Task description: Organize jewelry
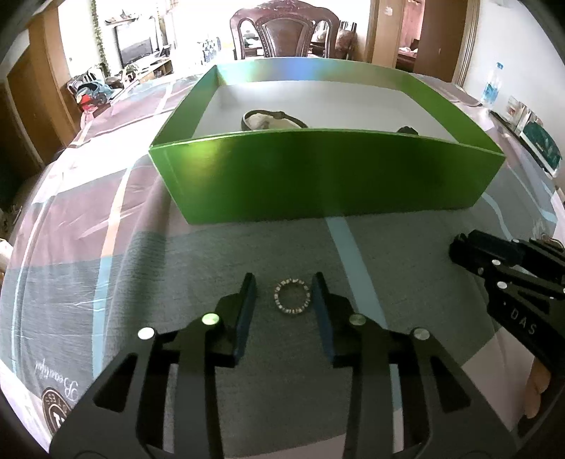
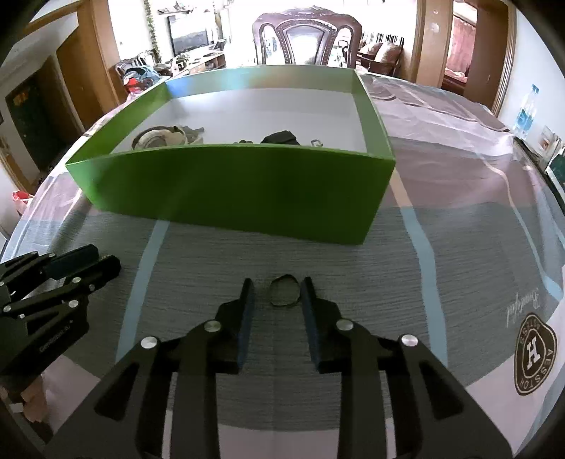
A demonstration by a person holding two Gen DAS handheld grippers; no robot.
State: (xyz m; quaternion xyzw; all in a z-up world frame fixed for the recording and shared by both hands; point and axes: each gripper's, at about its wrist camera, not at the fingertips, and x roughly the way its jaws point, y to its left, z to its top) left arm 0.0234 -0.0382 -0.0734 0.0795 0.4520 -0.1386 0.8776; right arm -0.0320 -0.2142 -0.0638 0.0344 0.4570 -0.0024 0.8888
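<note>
The right gripper (image 2: pixel 276 284) has its jaws wide apart, and a small dark ring (image 2: pixel 283 291) lies on the table (image 2: pixel 370 254) between them. Beyond the jaws stands a green box (image 2: pixel 233 190). The left gripper (image 2: pixel 95 261) is off to the left.

Patchwork tablecloth (image 2: pixel 459 183), grey, mauve and pale blue, bearing a round brown "H" emblem (image 2: pixel 535 356) at my near right. Dark carved wooden chair (image 2: pixel 307 39) at the far side. Clear plastic water bottle (image 2: pixel 526 111) far right; black television (image 2: pixel 187 33) far left.
</note>
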